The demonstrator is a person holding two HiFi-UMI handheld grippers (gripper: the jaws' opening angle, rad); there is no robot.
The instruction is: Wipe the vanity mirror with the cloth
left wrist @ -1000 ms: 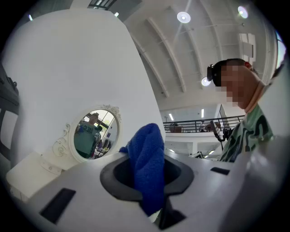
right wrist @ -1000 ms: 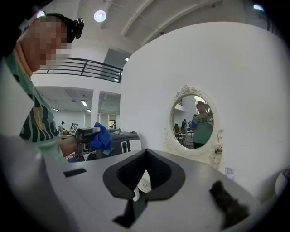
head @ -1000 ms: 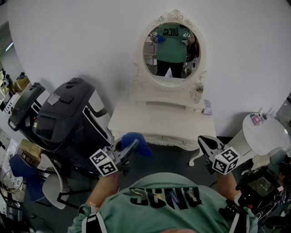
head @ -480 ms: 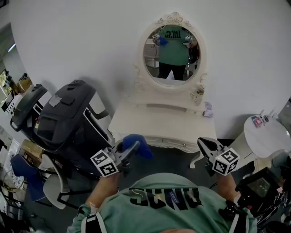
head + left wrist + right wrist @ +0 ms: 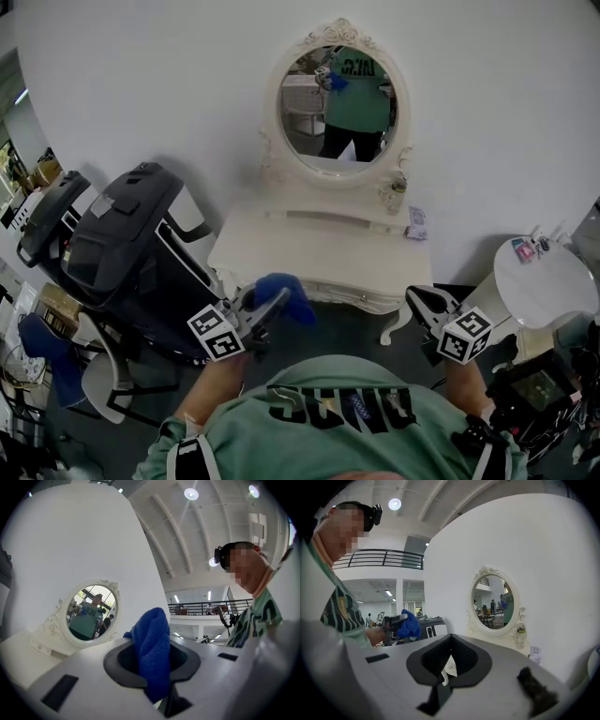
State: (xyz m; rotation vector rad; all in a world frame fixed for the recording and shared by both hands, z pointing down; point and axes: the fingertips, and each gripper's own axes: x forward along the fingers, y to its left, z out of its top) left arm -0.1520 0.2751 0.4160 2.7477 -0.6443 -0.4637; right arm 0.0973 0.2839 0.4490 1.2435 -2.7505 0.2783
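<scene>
Our head view swings a little, so the vanity mirror now stands further left than it did a second ago and slightly higher, and the desk under it slides left with it. Our reflection in green, which filled the middle of the glass, now sits against its right edge, with more of the room behind showing at its left. The cloth in the left gripper now lies further in from the desk's front left corner.

Blue cloth, white-framed vanity mirror, seemingly black bulky object.
</scene>
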